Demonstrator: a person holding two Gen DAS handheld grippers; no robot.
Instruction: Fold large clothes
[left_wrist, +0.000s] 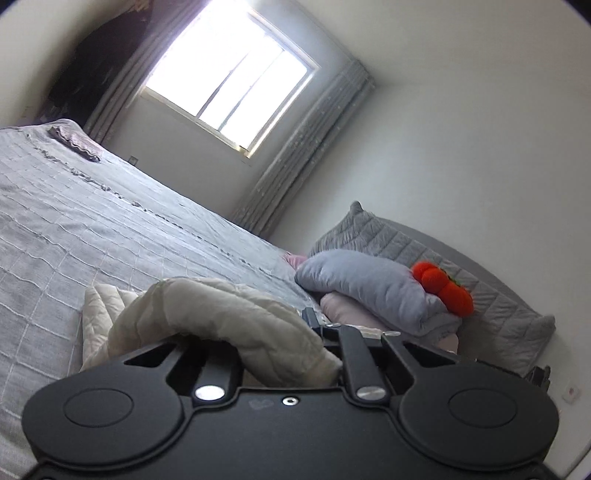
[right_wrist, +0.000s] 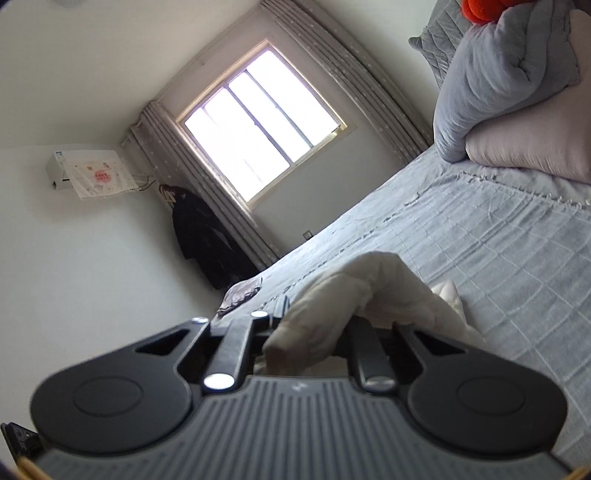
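A cream quilted garment (left_wrist: 221, 317) bulges up over my left gripper (left_wrist: 284, 343), which is shut on a fold of it. The cloth hides most of the fingers; one dark fingertip (left_wrist: 310, 317) pokes out on its right. More of the garment lies flat on the grey bed cover (left_wrist: 92, 229) to the left. In the right wrist view the same cream garment (right_wrist: 354, 291) rises in a peak over my right gripper (right_wrist: 314, 332), also shut on it, with a dark fingertip (right_wrist: 282, 306) showing at its left. Both grippers point nearly level, lifted above the bed.
Grey and pink pillows (left_wrist: 373, 284) with an orange plush toy (left_wrist: 443, 284) are stacked at the headboard. A small folded dark cloth (right_wrist: 240, 295) lies near the bed's far edge. Beyond are a bright window (left_wrist: 229, 77), curtains, dark hanging clothes (right_wrist: 207, 236) and a wall air conditioner (right_wrist: 85, 171).
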